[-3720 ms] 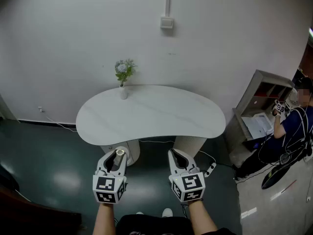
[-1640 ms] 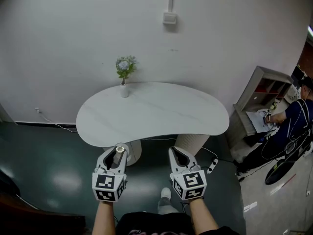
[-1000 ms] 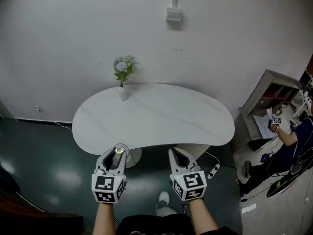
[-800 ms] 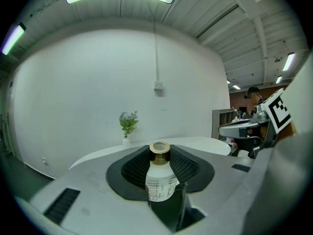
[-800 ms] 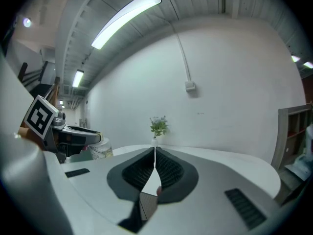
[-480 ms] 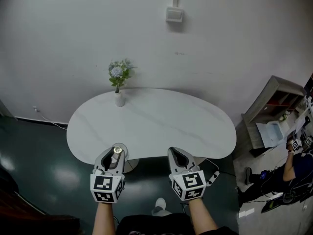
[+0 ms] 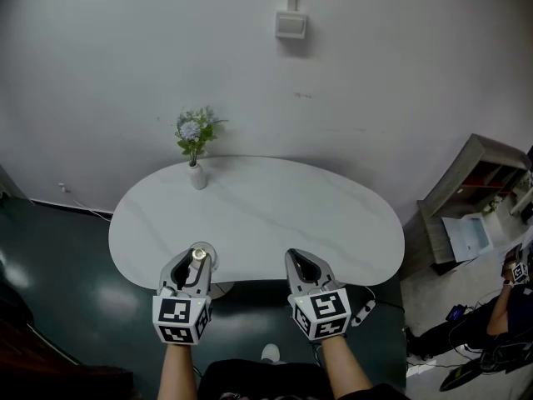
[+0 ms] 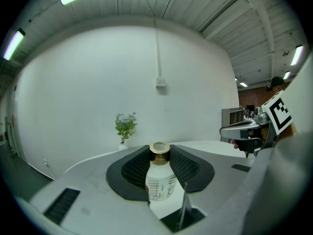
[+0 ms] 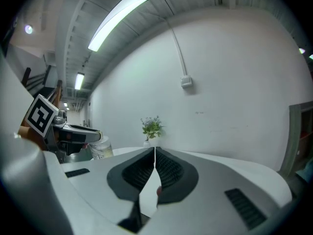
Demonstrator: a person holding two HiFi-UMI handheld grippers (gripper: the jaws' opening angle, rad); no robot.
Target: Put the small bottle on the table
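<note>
A small clear bottle (image 8: 159, 177) with a gold cap (image 7: 199, 255) stands upright between the jaws of my left gripper (image 7: 194, 264), which is shut on it. In the head view this gripper hovers at the near edge of the white kidney-shaped table (image 7: 266, 215). The right gripper (image 7: 301, 266) is shut with nothing in it, its jaws meeting in a thin line in the right gripper view, where the bottle (image 9: 100, 149) shows at the left. Both grippers are held side by side at the table's front edge.
A small white vase with a green and blue plant (image 7: 194, 140) stands at the table's far left. A wall switch box (image 7: 291, 25) hangs above. A grey shelf unit (image 7: 475, 198) and a person (image 7: 510, 315) are at the right. The floor is dark green.
The view has moved toward the table. Both grippers now reach its near edge instead of hanging over the dark floor. The bottle stays in the left gripper's jaws.
</note>
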